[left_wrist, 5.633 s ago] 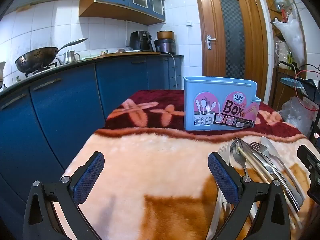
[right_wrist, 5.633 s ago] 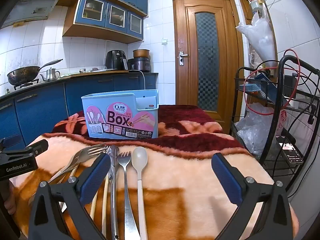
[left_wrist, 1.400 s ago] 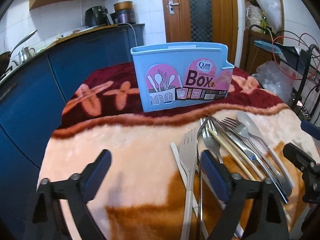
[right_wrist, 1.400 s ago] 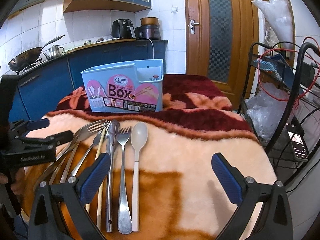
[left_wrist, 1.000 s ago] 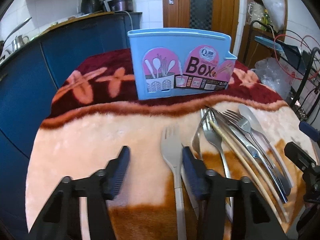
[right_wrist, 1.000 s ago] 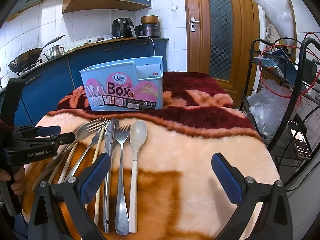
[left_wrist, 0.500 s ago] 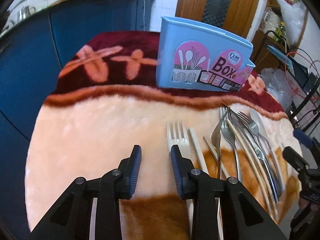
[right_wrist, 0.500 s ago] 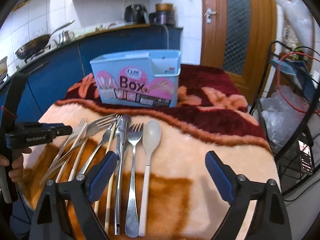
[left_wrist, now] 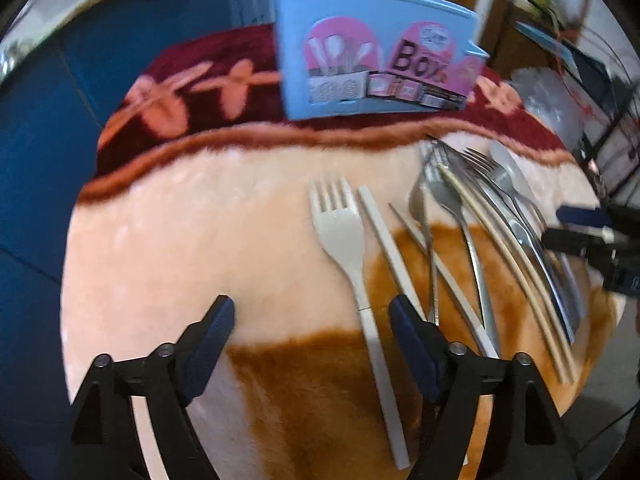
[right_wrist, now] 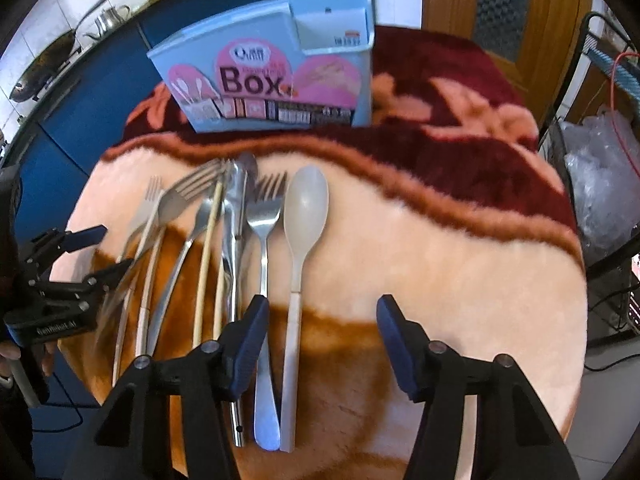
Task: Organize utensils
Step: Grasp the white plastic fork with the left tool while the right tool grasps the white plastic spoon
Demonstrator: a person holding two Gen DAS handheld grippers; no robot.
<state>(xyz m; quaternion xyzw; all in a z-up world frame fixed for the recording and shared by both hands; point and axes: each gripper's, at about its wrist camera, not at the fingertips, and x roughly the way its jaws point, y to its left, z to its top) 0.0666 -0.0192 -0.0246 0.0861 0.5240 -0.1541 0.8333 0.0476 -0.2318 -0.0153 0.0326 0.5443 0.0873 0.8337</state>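
Jaws apart — one box, one spoon.

Right gripper closing over the beige spoon, its handle between the pads, untouched. Steel fork just beside the left pad. Blue box upright beyond. Left gripper at left edge.

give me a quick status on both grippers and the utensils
Left gripper opening, nothing between its fingers. Right gripper closing over beige spoon, not gripping. Utensils all on blanket, blue box behind. Nothing in the way.
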